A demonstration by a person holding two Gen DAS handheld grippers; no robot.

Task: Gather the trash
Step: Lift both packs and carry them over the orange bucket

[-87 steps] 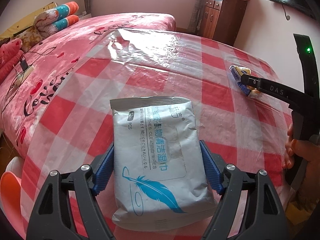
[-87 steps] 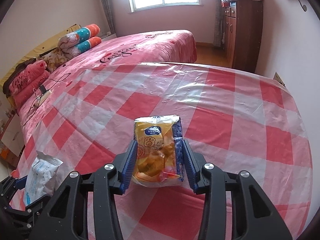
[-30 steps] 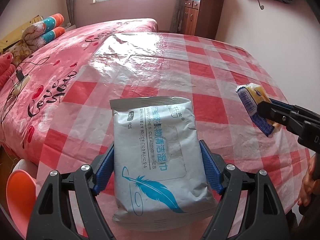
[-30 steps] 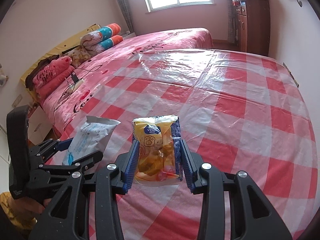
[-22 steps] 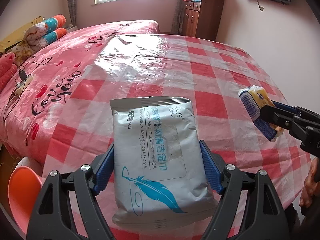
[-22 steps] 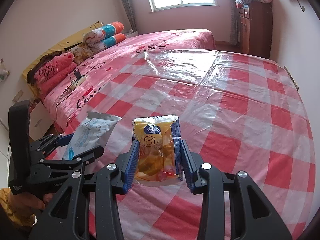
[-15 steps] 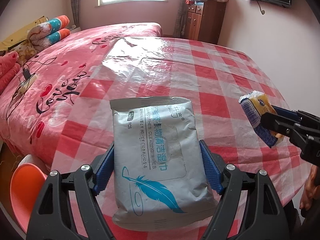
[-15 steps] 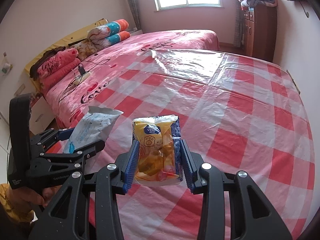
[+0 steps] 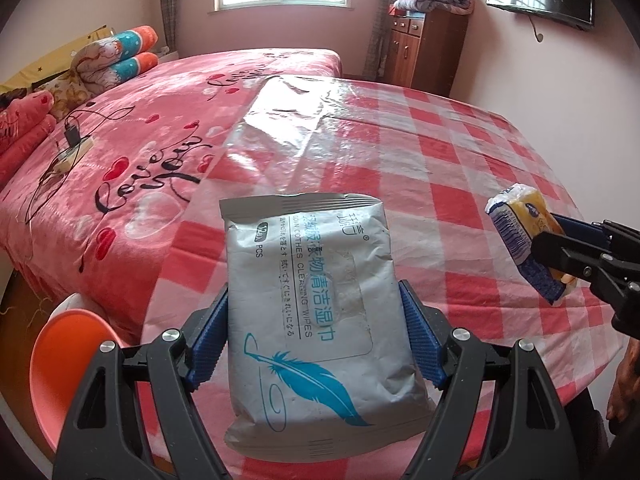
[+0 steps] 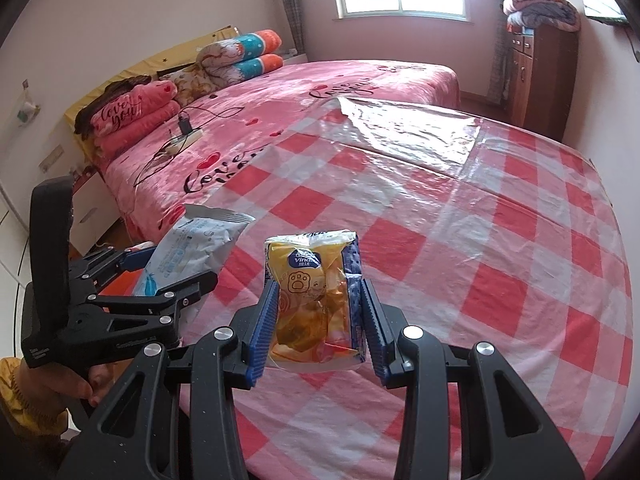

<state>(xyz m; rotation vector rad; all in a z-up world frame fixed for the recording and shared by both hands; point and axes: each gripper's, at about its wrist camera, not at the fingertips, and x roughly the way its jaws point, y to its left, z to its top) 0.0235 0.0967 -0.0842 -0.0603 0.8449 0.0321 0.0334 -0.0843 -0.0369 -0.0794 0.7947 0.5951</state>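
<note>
Both hands are working above the near edge of the table [image 10: 500, 248], the one under the red-and-white checked plastic cover. The left gripper [image 9: 316, 344] is clamping a grey wet-wipes pack [image 9: 316, 312] by its long sides, blue pads pressing in at a middling width, the pack's sealed end sticking out ahead of the fingers. The right gripper [image 10: 318, 324] is pinching a yellow snack wrapper [image 10: 316, 300] upright between narrower jaws (paw-print logo facing the camera). Both pieces of trash are hanging in the air, clear of the cloth. From the right wrist view the left gripper [image 10: 168, 276] is sitting just beyond the table's left rim, near the bed [image 10: 320, 92]. An orange bin [image 9: 68, 372] is showing below that corner, in the gap between table and bed. The tabletop ahead is lying bare to its far curved edge.
</note>
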